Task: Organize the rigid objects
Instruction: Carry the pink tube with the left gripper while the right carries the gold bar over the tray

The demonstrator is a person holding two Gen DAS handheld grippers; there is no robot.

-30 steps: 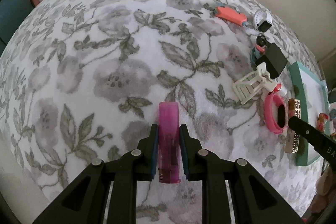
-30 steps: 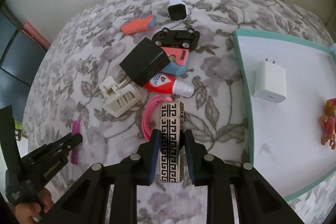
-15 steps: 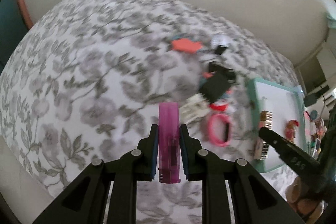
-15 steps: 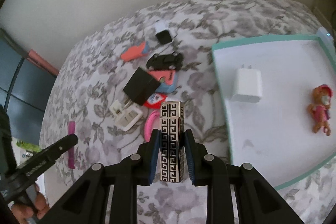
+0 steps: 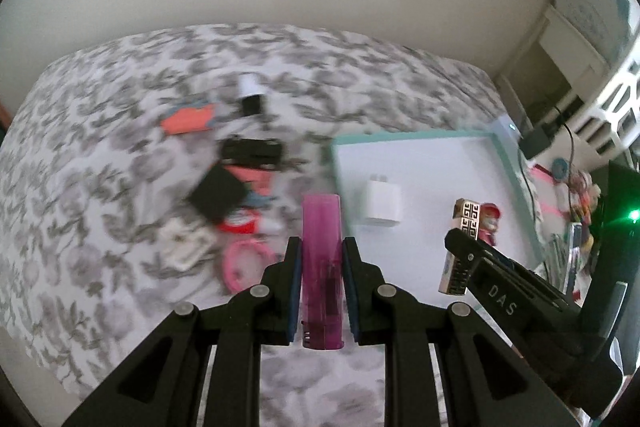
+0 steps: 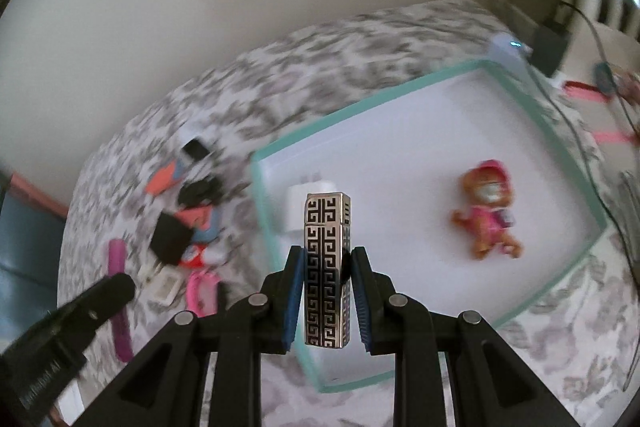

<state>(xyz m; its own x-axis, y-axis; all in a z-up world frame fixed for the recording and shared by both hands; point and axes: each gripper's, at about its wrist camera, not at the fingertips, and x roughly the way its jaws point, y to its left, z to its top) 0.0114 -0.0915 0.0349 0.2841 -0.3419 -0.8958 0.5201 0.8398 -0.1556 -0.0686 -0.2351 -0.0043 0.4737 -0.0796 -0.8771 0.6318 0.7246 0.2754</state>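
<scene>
— Which step is in hand?

— The carry to the tray, by the look of it. The left tongs (image 5: pixel 319 269) are clamped on a purple lighter (image 5: pixel 321 267), held upright between the pads, up off the flowered bed (image 5: pixel 100 219). The right tongs (image 6: pixel 326 281) grip a patterned metal lighter (image 6: pixel 327 267) the same way, and it hangs over the near part of the white tray (image 6: pixel 436 155).

— What lies in the tray?

— A white charger (image 5: pixel 380 205) near its left edge and a small toy figure (image 6: pixel 486 215) further right. The two are well apart, with bare tray floor between them.

— And the rest of the things?

— Heaped on the bed to the left of the tray: a black box (image 5: pixel 218 193), a pink ring (image 5: pixel 244 261), a dark toy car (image 5: pixel 252 151) and others too blurred to name.

— What does the next move call for?

— Probably lowering the metal lighter onto the bare stretch between charger and figure, then letting the pads part. The left tongs look short of the tray's green rim (image 5: pixel 412 137), so they would need to travel further right and set the purple lighter beside, not on, the charger. A tall thin thing may topple, so laying it flat seems the safer course.
</scene>
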